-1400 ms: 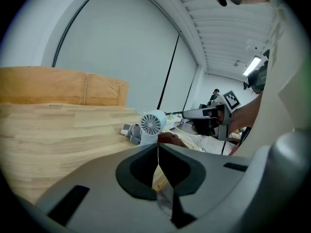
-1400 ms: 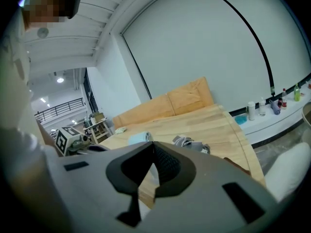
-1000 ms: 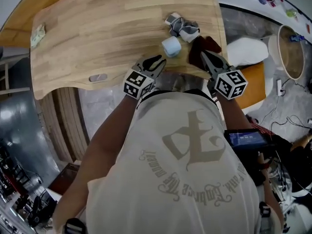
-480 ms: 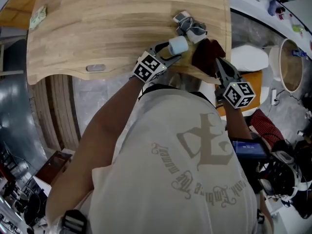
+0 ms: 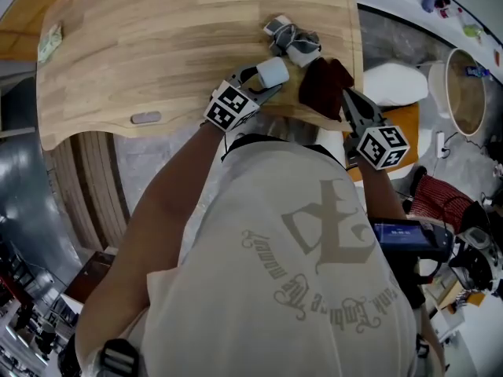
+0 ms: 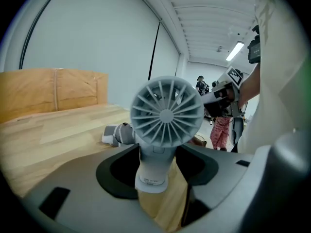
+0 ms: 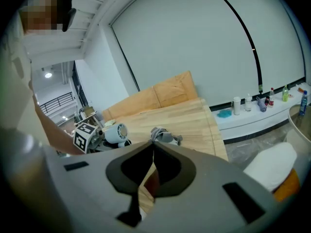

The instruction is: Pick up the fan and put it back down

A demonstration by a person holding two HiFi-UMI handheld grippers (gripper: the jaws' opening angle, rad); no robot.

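One fan [image 6: 166,113], pale grey, grille facing back along the left gripper [image 6: 158,149]. Its handle [image 6: 154,166] sits right in the gap between that gripper's two jaws, one jaw tip close on each side. The round head rises just past the tips, and the butt end of the handle points back toward the gripper body. These jaws have just been opening and now stand spread wide, straddling the handle with no squeeze showing. From overhead the fan is at the near edge of the wooden table [image 5: 157,38], bracketed by the left jaws.

The right gripper [image 7: 153,143] has its jaws clenched together, tip to tip, with nothing held. Through the slit below the tips only table wood and a bit of dark red show. The fan is well off to the left of these jaws, next to the other gripper's marker cube [image 5: 228,106].

Counts:
- One fan.
- Two grippers, each with one marker cube.
- One dark red cloth [image 5: 318,85], just ahead of and under the right jaws, beside the fan.
- One grey-and-white bundle [image 5: 292,42], just beyond the fan from the left jaws.
- One oval slot [image 5: 145,118] in the table, off to the left of the left jaws.
- One small pale item [image 5: 49,42] at the table's far left corner, well apart from both grippers.
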